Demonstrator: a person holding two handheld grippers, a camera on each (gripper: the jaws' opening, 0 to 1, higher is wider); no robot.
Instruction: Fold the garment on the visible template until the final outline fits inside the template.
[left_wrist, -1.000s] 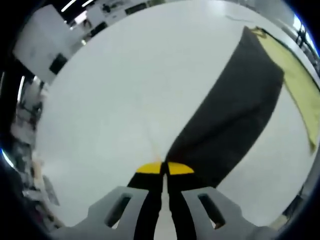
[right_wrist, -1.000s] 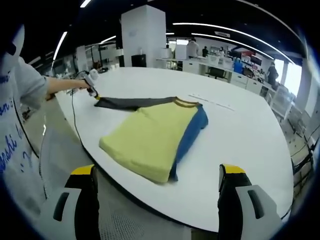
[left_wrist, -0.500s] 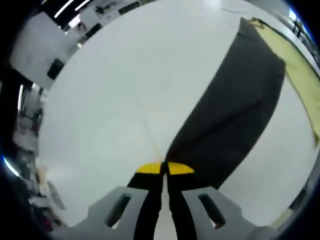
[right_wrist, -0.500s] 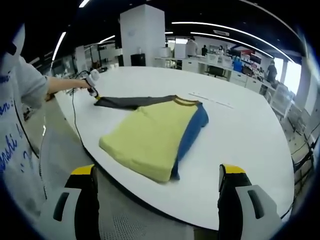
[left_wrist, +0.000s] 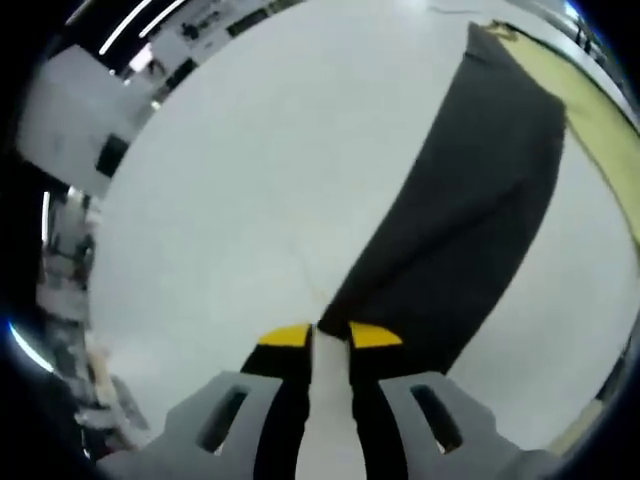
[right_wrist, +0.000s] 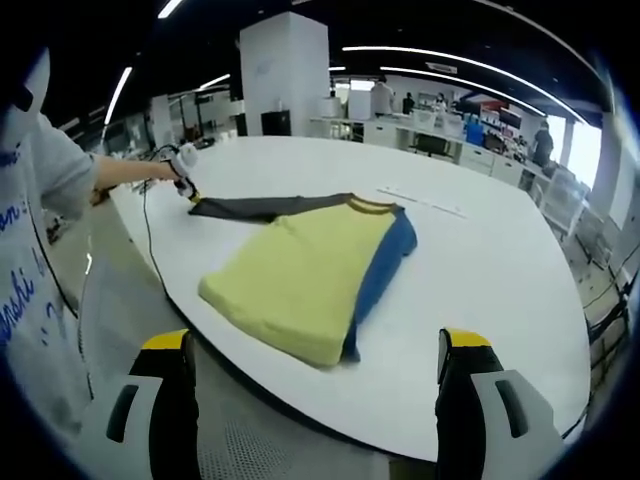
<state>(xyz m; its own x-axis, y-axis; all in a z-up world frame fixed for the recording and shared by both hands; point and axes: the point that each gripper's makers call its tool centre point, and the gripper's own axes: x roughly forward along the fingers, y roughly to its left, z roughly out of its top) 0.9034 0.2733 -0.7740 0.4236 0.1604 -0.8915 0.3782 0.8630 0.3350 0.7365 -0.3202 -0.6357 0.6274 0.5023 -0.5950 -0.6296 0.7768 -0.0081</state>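
Observation:
A folded garment lies on the white table (right_wrist: 480, 290): yellow body (right_wrist: 300, 272), blue side (right_wrist: 388, 262), and a dark grey sleeve (right_wrist: 262, 207) stretched out to the left. In the left gripper view the dark sleeve (left_wrist: 470, 210) runs up and right from my left gripper (left_wrist: 330, 338). Its jaws stand slightly apart, open, with the sleeve's end just ahead of the tips and white table between them. In the right gripper view, a hand holds that left gripper (right_wrist: 184, 180) at the sleeve's end. My right gripper (right_wrist: 315, 342) hangs wide open off the table's near edge, holding nothing.
A person's grey sleeve (right_wrist: 60, 170) reaches in from the left, and a thin cable (right_wrist: 150, 250) trails along the table's rim. Faint line marks (right_wrist: 420, 203) lie on the table beyond the garment. A white pillar (right_wrist: 285, 75) and desks stand far behind.
My left gripper's jaws were shut on the sleeve's end and have now parted a little, letting it go. The right gripper and the garment have not moved.

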